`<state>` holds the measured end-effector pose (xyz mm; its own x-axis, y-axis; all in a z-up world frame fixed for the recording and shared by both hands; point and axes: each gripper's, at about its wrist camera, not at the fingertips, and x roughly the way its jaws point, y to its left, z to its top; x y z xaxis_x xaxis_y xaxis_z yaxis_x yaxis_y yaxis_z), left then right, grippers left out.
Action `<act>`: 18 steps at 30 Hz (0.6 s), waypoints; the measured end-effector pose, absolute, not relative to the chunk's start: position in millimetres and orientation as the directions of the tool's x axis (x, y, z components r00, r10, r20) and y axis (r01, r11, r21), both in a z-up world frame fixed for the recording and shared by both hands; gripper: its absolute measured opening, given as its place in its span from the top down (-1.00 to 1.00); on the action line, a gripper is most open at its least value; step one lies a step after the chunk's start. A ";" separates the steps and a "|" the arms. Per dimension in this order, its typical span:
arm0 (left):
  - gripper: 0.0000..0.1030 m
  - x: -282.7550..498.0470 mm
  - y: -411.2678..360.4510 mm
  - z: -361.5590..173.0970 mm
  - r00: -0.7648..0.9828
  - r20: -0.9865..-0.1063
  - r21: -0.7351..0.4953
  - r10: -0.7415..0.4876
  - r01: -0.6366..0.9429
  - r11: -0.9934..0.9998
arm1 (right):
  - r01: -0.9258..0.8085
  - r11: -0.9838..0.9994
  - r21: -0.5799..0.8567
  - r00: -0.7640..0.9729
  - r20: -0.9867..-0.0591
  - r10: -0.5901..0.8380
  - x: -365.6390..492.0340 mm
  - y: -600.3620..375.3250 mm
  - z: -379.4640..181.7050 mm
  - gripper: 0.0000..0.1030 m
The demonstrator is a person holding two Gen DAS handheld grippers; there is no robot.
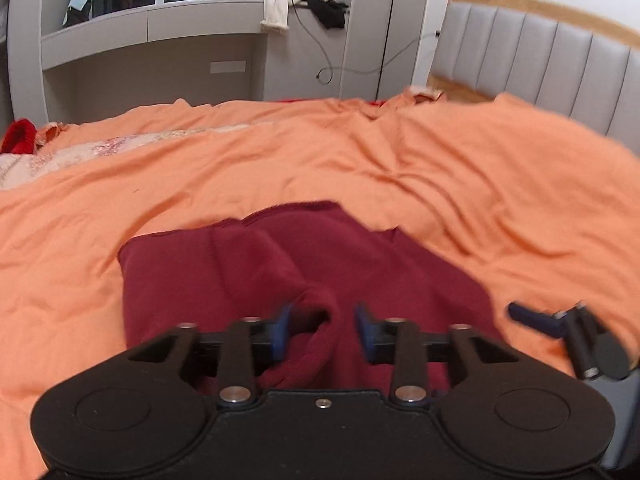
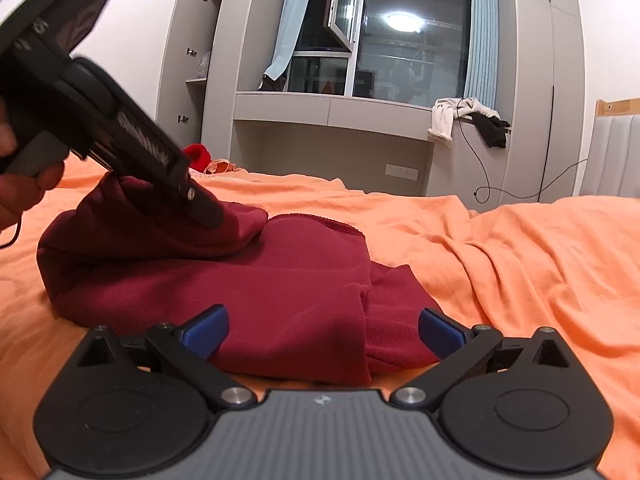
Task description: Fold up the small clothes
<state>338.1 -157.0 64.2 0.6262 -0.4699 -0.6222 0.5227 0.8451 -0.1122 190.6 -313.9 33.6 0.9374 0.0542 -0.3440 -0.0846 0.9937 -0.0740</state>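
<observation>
A dark red garment point(image 1: 288, 264) lies partly folded on the orange bedsheet point(image 1: 460, 168). My left gripper point(image 1: 323, 330) has its blue pads apart, with a raised fold of the red cloth between them, not clamped. In the right wrist view the left gripper point(image 2: 200, 204) rests on a lifted flap of the garment point(image 2: 256, 280). My right gripper point(image 2: 322, 330) is open wide, its pads either side of the garment's near edge; it also shows in the left wrist view point(image 1: 560, 320) at the right, beside the garment.
A grey padded headboard point(image 1: 540, 52) stands at the right. A grey window desk unit point(image 2: 332, 128) lies beyond the bed, with white and black clothes point(image 2: 468, 120) and a cable on it. A red item point(image 1: 18, 136) sits at the bed's far left.
</observation>
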 end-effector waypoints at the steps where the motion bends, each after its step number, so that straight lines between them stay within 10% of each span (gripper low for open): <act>1: -0.17 335.9 -155.5 68.5 0.629 -0.609 -0.129 -0.483 0.523 0.843 | -0.083 0.994 -0.074 0.937 -0.345 0.052 190.8 -313.8 33.6 -1.00; 9: -0.97 302.6 -134.8 98.4 0.762 -0.461 -0.078 -0.455 0.476 0.876 | -0.079 0.994 -0.077 0.941 -0.334 0.048 188.8 -310.8 40.9 -1.00; 18: -0.99 283.9 -87.4 69.5 0.810 -0.442 -0.038 -0.385 0.412 0.911 | -0.143 0.984 0.108 0.913 -0.370 0.173 215.7 -338.5 74.8 -1.00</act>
<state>283.9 -87.5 69.5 0.8103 -0.3847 -0.4420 0.4116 0.9106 -0.0380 215.7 -338.5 74.8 0.9128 0.1729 -0.3700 -0.1426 0.9839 0.1082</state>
